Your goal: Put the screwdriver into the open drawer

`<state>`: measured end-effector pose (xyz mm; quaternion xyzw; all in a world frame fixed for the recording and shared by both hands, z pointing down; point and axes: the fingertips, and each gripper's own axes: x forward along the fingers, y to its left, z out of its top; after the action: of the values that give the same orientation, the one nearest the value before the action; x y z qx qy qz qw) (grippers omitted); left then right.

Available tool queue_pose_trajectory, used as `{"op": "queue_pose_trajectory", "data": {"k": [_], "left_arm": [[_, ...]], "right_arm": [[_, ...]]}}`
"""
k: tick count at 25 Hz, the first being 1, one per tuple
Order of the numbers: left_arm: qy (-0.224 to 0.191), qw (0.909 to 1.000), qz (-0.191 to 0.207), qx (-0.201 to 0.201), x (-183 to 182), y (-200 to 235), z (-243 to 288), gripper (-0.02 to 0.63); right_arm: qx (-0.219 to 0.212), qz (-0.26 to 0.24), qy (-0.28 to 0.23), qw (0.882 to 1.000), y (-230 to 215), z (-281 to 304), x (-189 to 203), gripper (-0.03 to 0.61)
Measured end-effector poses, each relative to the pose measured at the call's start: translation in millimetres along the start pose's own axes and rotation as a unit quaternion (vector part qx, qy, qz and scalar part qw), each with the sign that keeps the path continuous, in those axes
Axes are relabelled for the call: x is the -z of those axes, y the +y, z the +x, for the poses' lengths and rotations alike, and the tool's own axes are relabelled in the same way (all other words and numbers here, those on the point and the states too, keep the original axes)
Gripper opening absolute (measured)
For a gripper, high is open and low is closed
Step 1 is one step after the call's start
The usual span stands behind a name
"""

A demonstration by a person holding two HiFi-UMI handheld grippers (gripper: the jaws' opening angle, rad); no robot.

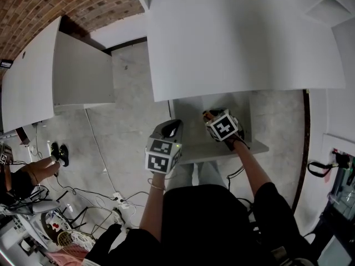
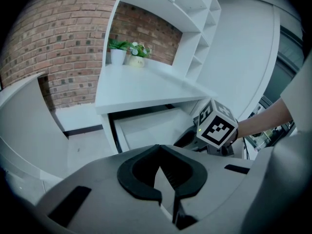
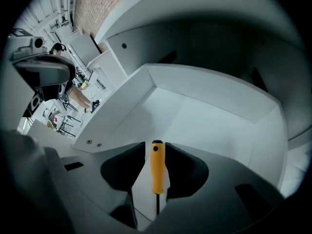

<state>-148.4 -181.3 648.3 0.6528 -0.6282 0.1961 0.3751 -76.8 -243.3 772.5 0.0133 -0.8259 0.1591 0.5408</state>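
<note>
Right gripper view, screwdriver (image 3: 157,169), yellow handle, dark shaft, right gripper (image 3: 155,149) jaws parted alongside

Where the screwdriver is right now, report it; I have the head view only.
Observer: The screwdriver stands between the jaws of the right tool, with a gap beside its yellow handle.
Operator: Check what lies under it.
Observer: The drawer, with only bare white floor showing.
Operator: Now the other hand.
Observer: The left tool has its jaws together, nothing between them.
</note>
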Motion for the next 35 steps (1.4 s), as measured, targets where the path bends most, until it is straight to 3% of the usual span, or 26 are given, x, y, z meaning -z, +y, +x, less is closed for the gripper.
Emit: {"op": "queue_pose_trajectory", "data": {"k": [6, 13, 19, 23, 28, 35], "left_arm": [[-0.033, 0.9993, 0.011, -0.011, -15, 3, -16, 0.008], [-0.074, 0.9966, 0.032, -0.019, -35, -2, -48, 0.009], [-0.118, 0.9918, 0.044, -0.022, -53, -12, -80, 0.008], [-0.157, 0.9863, 0.045, -0.025, -69, -18, -106, 0.008], [-0.209, 0.9766, 0.043, -0.024, -94, -24, -135, 0.008], [-0.261, 0.9634, 0.056, -0.029, -125, -26, -166, 0.008]], "right_arm": [[0.019, -0.044, -0.042, 0.998, 2, -28, -23, 0.038], [0.017, -0.088, -0.085, 0.992, 27, -80, -42, 0.023], [0.023, -0.079, -0.162, 0.983, 47, -132, -59, 0.017], [0.026, -0.043, -0.235, 0.971, 56, -178, -79, 0.017], [0.029, -0.001, -0.328, 0.944, 63, -234, -103, 0.015], [0.039, 0.009, -0.401, 0.915, 71, -290, -123, 0.015]]}}
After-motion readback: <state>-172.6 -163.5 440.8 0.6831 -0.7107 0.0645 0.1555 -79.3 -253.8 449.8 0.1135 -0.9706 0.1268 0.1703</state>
